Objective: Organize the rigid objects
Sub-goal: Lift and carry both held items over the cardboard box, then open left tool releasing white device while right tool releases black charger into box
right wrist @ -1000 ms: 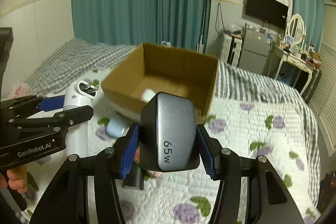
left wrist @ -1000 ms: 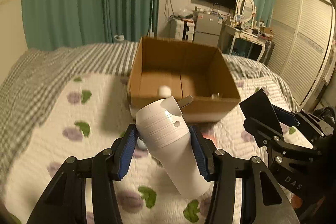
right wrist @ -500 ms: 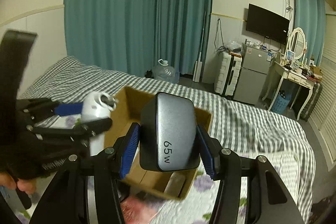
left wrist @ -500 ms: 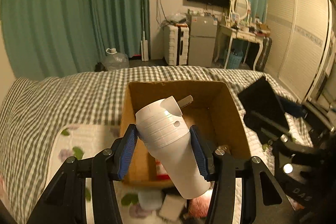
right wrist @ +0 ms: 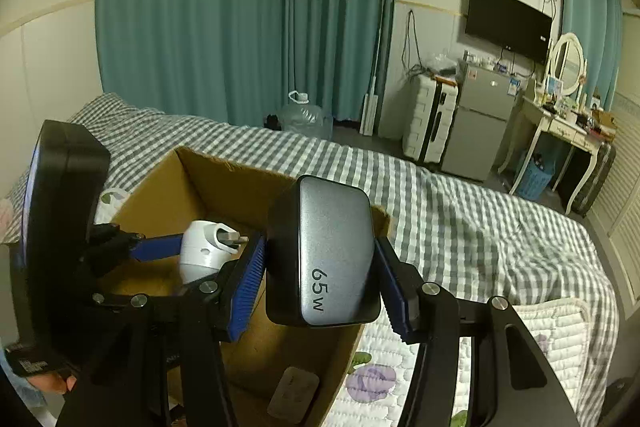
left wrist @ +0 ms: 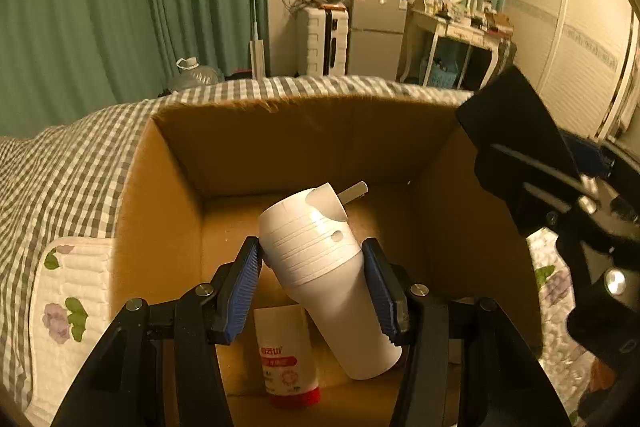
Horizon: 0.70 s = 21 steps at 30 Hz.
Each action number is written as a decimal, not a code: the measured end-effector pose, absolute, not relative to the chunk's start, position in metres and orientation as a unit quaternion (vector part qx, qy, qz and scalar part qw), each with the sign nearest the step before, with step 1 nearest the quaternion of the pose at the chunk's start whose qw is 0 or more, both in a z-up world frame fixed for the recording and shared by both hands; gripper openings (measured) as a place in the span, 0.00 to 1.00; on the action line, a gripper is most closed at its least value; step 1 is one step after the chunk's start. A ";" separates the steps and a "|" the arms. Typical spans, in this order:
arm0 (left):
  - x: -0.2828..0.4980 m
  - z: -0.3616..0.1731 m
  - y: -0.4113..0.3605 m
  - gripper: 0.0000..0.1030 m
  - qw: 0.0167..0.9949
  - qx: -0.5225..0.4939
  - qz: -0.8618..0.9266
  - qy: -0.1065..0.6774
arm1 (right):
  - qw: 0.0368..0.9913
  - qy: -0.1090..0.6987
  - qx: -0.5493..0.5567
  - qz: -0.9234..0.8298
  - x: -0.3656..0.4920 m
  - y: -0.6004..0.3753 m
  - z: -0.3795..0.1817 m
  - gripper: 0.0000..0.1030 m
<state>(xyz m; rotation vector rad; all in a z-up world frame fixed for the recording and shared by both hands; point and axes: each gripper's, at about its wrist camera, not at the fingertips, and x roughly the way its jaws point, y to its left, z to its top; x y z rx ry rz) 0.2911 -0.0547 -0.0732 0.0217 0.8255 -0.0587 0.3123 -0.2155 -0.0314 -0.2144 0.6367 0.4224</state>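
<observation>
Left wrist view: my left gripper (left wrist: 311, 287) has its fingers clamped on the white plug adapter (left wrist: 326, 267), blue pads on both sides of the ribbed body. L jaws have just been opening a bit, but the adapter sits between them w/ pads on it, tilted, metal prong end pointing up and away. It hangs over the open cardboard box (left wrist: 168, 195), inside the box outline. On the box floor just below the adapter: a white bottle w/ red cap (left wrist: 286, 359) lying down (label text too small to read). Box sits on the bed (left wrist: 68, 167), grey-check cover, w/ a quilted floral pad (left wrist: 64, 303) at the near left.

Right wrist view: my right gripper (right wrist: 320, 291) has fingers clamped on the grey 65w charger block (right wrist: 326, 255), pads pressing both flanks, block upright-ish w/ its "65w" face to the cam. It's held above the box's right-hand wall (right wrist: 280, 331), roughly over the rim; can't tell if fully inside. Dark flat item (right wrist: 294, 391) lies on the box floor below. L gripper and adapter show at left of this view, over the box interior, a fingertip of the person's hand (right wrist: 48, 383) at bottom left.

Bkgd: teal curtains (right wrist: 240, 7), wall TV (right wrist: 508, 21).
</observation>
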 end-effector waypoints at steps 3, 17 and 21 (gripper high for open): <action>0.293 -0.080 -0.059 0.53 0.911 0.020 -0.035 0.410 | 0.922 0.314 -0.103 0.204 0.315 -0.218 -0.035 0.52; 0.266 -0.047 -0.032 0.56 0.925 0.003 -0.009 0.379 | 0.923 0.315 -0.095 0.200 0.320 -0.214 -0.040 0.52; 0.265 -0.041 -0.023 0.56 0.930 0.000 -0.001 0.367 | 0.919 0.326 -0.105 0.195 0.330 -0.207 -0.056 0.52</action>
